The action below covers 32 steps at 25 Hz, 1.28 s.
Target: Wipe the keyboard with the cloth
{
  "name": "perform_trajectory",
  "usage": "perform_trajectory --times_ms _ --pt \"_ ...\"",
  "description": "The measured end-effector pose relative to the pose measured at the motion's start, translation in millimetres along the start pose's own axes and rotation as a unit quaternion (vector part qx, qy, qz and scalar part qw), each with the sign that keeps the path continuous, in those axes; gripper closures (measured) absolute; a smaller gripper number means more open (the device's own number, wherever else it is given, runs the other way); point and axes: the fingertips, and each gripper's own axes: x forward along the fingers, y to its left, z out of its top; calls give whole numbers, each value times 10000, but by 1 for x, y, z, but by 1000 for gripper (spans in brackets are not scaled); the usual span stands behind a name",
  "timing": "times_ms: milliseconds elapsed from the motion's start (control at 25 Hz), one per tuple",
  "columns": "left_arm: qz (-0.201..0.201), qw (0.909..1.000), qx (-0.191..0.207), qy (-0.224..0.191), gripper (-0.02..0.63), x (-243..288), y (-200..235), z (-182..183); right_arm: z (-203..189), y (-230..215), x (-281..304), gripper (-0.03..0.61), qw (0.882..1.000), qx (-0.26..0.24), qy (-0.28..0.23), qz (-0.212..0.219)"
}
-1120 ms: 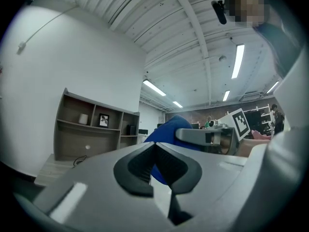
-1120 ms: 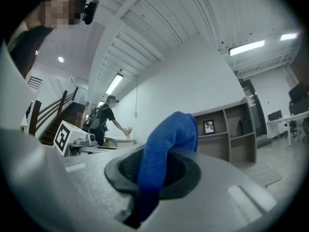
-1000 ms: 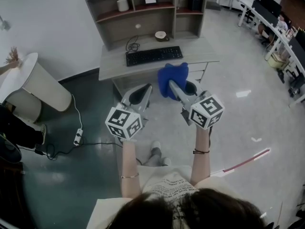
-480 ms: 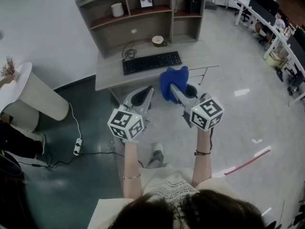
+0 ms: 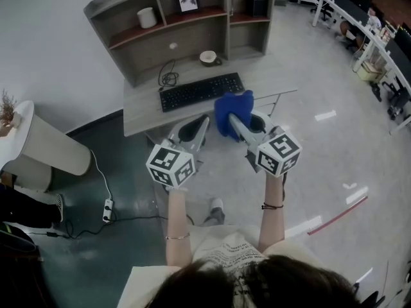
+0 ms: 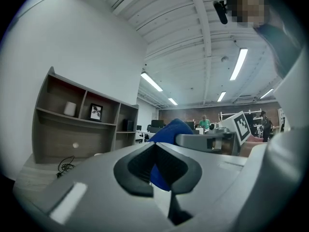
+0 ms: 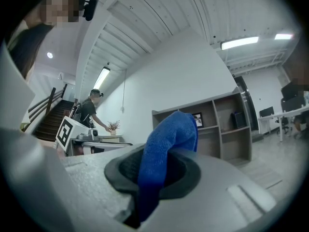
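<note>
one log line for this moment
right gripper: shut on blue cloth | left gripper: shut, empty | keyboard: on desk, cloth not on it

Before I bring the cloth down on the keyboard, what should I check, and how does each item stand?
1. Cloth gripped: ok. The blue cloth is pinched in the right gripper.
2. Spare left gripper free: ok, shut on nothing.
3. Top of the keyboard uncovered: ok, it lies flat on the desk.
4. Wiping room: ok. The cup sits behind the keyboard, apart from it.
5. Cloth on the keys: not ok, it is held in the air.
6. Dirt on the keys: cannot tell.
</note>
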Motion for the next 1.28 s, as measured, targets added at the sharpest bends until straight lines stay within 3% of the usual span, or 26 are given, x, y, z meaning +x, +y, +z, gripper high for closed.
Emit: perform_trajectory --times_ms 1000,1280 --pt "-511 9986 -89 47 612 89 96 -5 -13 -86 85 520 9989 215 70 -408" --pt "-631 9979 -113 124 612 100 104 -13 -22 -96 96 520 9985 350 57 -421"
